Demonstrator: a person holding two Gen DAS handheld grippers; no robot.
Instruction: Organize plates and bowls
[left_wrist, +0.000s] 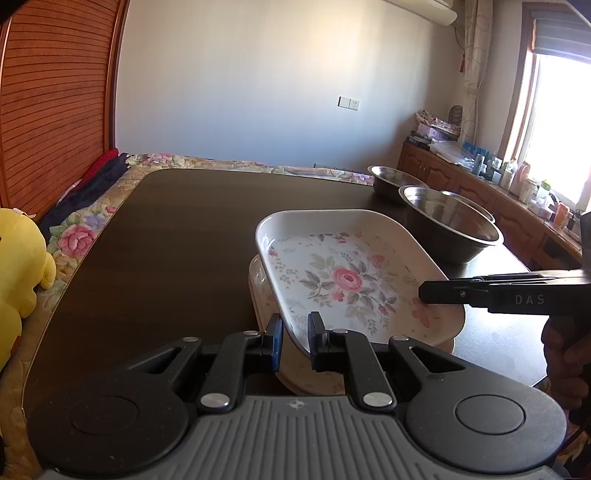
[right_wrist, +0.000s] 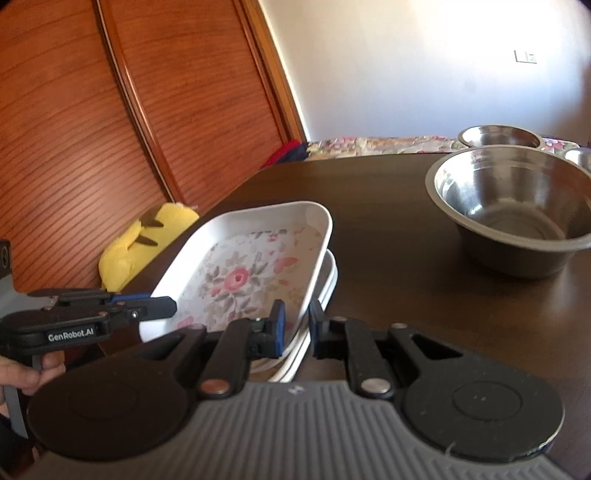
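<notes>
Two grippers pinch the floral plate at once: the left gripper closed on its near rim, the right gripper closed on the opposite rim. It sits tilted on a second plate on the dark table, near three steel bowls.

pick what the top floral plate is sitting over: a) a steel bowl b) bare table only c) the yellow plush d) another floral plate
d, the top floral plate lies tilted over a second floral plate whose rim shows beneath it on the dark table.
</notes>
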